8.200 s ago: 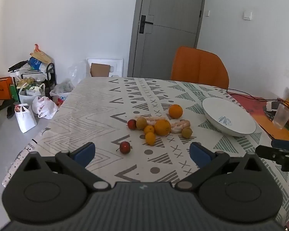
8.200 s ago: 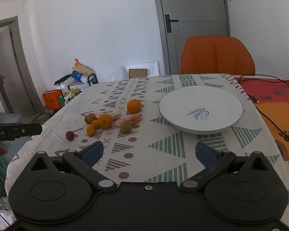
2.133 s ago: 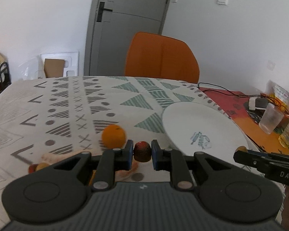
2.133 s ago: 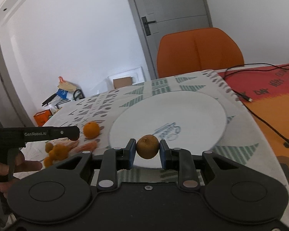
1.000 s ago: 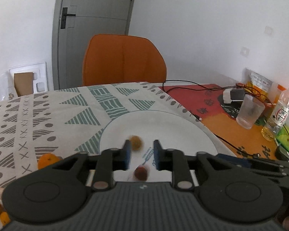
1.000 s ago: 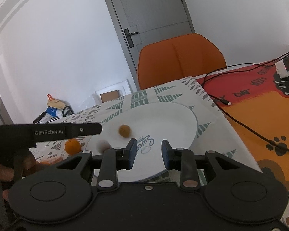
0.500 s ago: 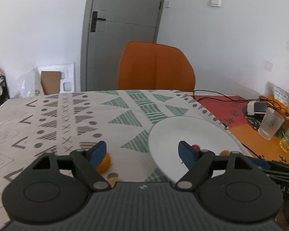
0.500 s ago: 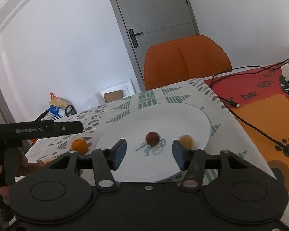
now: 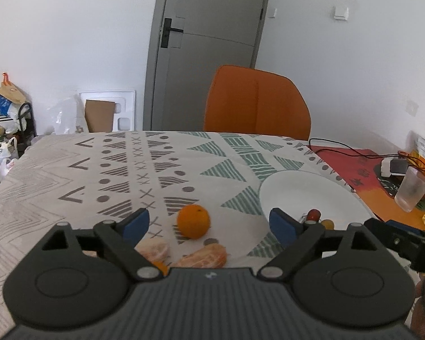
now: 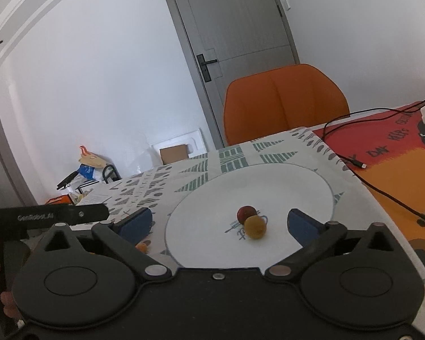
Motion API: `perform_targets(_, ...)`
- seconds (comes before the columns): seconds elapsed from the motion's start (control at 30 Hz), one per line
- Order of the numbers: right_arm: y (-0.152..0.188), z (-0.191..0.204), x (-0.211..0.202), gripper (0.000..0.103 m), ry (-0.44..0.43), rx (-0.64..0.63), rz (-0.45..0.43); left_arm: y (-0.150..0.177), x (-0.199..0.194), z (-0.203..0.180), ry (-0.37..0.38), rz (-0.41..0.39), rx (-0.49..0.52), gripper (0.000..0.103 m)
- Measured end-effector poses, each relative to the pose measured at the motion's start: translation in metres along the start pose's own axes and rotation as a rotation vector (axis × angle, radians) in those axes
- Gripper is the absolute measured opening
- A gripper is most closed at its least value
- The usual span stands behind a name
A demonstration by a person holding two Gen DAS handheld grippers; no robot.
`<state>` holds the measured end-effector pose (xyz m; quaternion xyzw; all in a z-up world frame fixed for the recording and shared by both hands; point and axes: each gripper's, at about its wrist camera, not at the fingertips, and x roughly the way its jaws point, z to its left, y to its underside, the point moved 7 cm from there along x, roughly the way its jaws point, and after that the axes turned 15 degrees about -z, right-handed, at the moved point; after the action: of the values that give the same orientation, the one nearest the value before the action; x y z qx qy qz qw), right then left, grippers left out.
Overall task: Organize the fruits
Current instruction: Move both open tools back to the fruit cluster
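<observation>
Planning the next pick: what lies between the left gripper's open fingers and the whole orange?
Left wrist view: only bare patterned tablecloth before the whole orange; peeled orange pieces lie nearer the left gripper.

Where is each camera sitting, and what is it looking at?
Left wrist: sits on the left gripper, looks across the table at the orange; its jaws are opening, nothing between them.
Right wrist: sits on the right gripper, looks down at the plate with two small fruits; jaws opening, empty; a hand shows.
Shared: plate, orange chair, door.
</observation>
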<state>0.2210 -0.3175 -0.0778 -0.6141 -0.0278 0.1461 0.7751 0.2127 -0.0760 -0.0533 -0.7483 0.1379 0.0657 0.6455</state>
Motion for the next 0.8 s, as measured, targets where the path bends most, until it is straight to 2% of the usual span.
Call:
perform_targets(0.23, 0.003, 0.014, 0.004, 0.103, 0.0, 0.012, 0.005, 0.001, -0.014, 0.021, -0.033, -0.01, -0.023, 0.091)
perform_targets(0.4, 0.009, 0.028, 0.006, 0.103, 0.003, -0.027, 0.022, 0.004, -0.022, 0.036, -0.058, -0.01, -0.039, 0.091)
perform_targets(0.8, 0.021, 0.054, 0.012, 0.103, -0.085, -0.025, 0.065, 0.017, -0.038, 0.07, -0.114, -0.002, -0.071, 0.089)
